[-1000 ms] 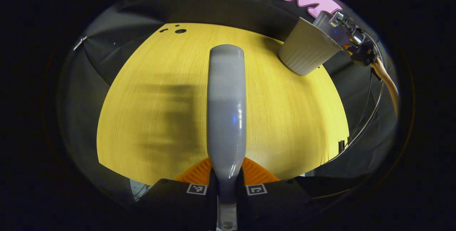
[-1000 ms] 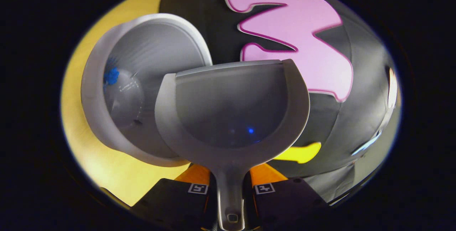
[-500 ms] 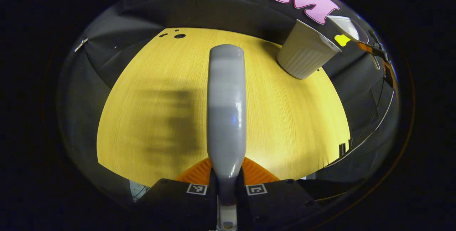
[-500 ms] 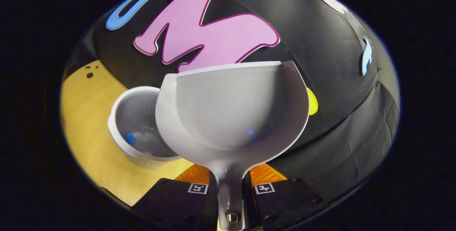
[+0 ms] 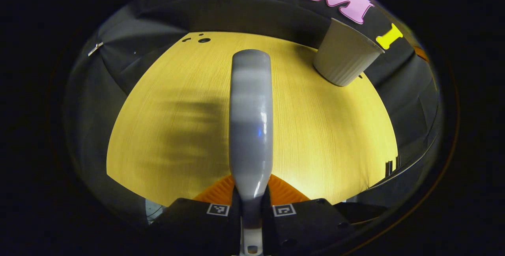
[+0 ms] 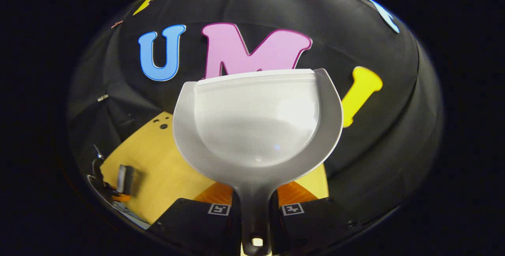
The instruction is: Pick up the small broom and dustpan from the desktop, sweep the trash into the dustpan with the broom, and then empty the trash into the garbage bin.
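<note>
A grey small broom runs up the middle of the left gripper view, and my left gripper is shut on its handle above the yellow wooden table. The ribbed beige garbage bin stands at the table's far right. In the right gripper view my right gripper is shut on the handle of the pale grey dustpan. The pan is held level in the air, facing the booth wall, and its scoop looks empty. The broom shows small at the lower left over the table.
Small dark holes mark the table's far left corner. Black cloth hangs behind and around the table. The table's right edge drops off near a dark bracket.
The right gripper has swung the dustpan up and away from the bin's mouth, and now faces the wall. The left gripper and broom have barely shifted.
</note>
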Demonstrator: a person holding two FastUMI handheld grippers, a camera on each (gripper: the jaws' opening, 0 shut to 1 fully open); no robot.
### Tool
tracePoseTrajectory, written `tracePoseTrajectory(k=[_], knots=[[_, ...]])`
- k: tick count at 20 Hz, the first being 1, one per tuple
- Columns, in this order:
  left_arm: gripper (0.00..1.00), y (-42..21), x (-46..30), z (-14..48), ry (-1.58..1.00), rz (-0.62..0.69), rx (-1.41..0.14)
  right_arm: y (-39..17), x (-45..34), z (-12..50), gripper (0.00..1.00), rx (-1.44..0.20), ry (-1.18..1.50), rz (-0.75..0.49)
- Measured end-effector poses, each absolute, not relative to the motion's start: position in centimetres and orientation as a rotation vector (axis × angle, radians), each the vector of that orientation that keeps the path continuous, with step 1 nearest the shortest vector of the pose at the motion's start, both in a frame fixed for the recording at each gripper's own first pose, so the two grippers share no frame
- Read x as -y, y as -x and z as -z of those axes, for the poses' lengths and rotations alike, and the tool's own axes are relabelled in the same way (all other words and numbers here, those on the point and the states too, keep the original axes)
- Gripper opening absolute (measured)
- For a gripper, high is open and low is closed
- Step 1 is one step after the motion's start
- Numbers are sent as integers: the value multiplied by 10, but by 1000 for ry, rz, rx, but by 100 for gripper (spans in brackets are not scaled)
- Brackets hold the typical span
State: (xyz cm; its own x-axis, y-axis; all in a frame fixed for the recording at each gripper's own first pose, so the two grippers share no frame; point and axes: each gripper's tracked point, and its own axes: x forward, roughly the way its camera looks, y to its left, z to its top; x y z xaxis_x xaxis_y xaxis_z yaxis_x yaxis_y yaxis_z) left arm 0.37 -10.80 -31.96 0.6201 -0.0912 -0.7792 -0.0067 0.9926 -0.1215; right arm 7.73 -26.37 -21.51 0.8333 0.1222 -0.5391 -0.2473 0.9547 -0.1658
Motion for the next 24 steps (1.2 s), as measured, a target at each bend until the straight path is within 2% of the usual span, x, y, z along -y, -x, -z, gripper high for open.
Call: tracePoseTrajectory(k=[3,7,10,14,18,22,23,24], knots=[[25,-13,101,330,69,34,-910,-63,272,251,33,-667,162,-240],[25,-24,96,339,41,36,-929,7,242,312,32,-813,57,-304],[29,-31,92,356,34,37,-980,45,223,389,33,-954,58,-314],[26,-41,88,368,20,30,-1050,64,208,467,33,-1100,54,-299],[26,-47,87,371,-40,31,-1127,64,209,511,32,-1185,40,-212],[27,-52,87,376,-80,38,-1163,63,212,532,32,-1247,43,-181],[27,-53,87,377,-80,40,-1175,65,212,532,25,-1255,47,-173],[30,-53,88,377,-83,41,-1187,64,211,534,33,-1263,47,-168]])
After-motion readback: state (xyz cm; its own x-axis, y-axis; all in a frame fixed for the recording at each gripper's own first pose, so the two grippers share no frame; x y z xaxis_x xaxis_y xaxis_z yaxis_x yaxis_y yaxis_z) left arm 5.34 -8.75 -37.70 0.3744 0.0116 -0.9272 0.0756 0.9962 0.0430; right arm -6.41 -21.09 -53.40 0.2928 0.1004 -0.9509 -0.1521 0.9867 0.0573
